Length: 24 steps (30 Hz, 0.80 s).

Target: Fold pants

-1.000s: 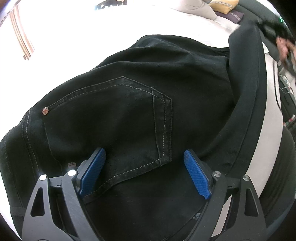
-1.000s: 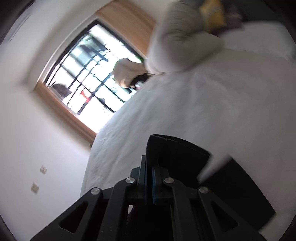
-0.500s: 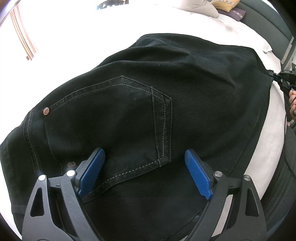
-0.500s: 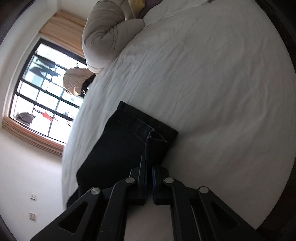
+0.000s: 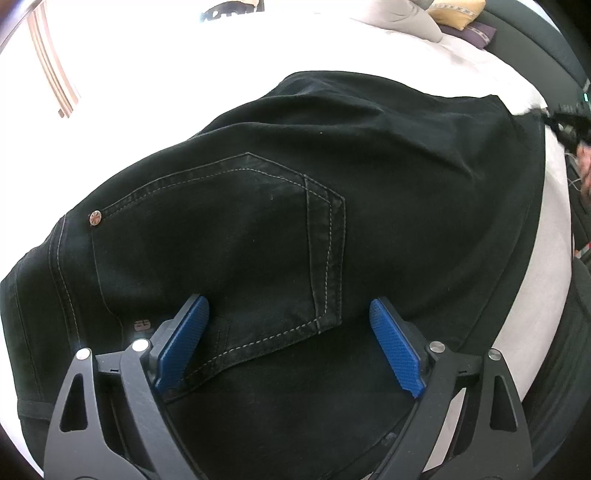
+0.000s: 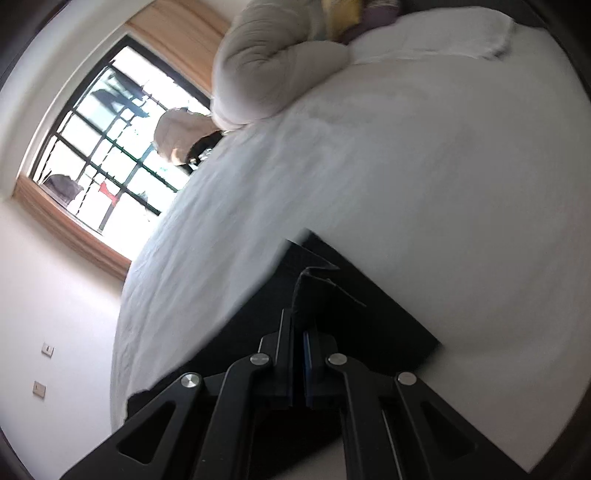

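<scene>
I'm holding left tongs (image 5: 288, 343) spread wide over the pants (image 5: 295, 206) on the bed (image 6: 424, 166); right tongs (image 6: 300, 354) are clenching the hem. Risk: hem slipping out, fold landing crooked.

One pair of pants (image 5: 295, 206) on one bed (image 6: 424, 166). Two grippers: left (image 5: 288, 343), right (image 6: 300, 354). One back pocket (image 5: 221, 240), one rivet (image 5: 95, 217). One bundled duvet (image 6: 266, 74) and two cushions (image 5: 458, 9) at the bed's far edge. One window (image 6: 110, 155). Two wall sockets (image 6: 47, 349).
</scene>
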Each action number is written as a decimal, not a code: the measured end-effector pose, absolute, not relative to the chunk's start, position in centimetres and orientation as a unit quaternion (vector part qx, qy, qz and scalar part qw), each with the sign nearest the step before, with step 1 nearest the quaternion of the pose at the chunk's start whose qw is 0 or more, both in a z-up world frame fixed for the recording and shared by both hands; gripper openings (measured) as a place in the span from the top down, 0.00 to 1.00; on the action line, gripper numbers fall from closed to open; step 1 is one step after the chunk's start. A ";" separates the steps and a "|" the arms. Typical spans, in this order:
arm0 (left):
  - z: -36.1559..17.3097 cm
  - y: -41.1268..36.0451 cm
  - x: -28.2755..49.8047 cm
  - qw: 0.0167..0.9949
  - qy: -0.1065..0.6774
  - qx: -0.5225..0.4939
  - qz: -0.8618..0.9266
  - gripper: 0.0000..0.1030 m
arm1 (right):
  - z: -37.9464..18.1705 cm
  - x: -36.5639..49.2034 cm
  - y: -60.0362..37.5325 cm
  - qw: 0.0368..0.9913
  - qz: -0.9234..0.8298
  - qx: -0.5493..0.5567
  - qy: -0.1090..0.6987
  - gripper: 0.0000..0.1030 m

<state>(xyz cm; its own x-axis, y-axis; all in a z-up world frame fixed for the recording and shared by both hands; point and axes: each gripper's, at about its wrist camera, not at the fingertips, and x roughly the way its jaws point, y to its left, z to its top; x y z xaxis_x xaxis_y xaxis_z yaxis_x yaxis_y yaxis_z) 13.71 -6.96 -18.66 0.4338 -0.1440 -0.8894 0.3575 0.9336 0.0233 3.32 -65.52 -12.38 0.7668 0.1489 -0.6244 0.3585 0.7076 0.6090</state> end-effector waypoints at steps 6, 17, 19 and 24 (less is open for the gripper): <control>-18.6 -6.8 13.8 0.841 0.511 0.101 -0.148 0.12 | -3.9 10.2 -61.4 0.888 0.031 0.354 0.292 0.95; -18.8 -6.4 13.7 0.846 0.505 0.091 -0.148 0.12 | 2.5 12.5 -56.4 0.927 0.118 0.268 0.233 0.95; -18.9 -6.5 13.7 0.846 0.504 0.091 -0.147 0.12 | -2.0 10.6 -59.8 0.911 0.072 0.315 0.255 0.95; -18.9 -7.1 13.5 0.847 0.503 0.094 -0.146 0.10 | -12.9 4.1 -65.2 0.865 -0.043 0.385 0.318 0.95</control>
<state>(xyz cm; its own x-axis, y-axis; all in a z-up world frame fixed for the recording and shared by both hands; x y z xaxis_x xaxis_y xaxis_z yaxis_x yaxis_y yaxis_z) 13.49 -7.09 -18.89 0.4516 -0.1521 -0.8792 0.3418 0.9397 0.0130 4.09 -65.23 -12.93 0.7937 0.1700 -0.5841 0.3195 0.7006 0.6381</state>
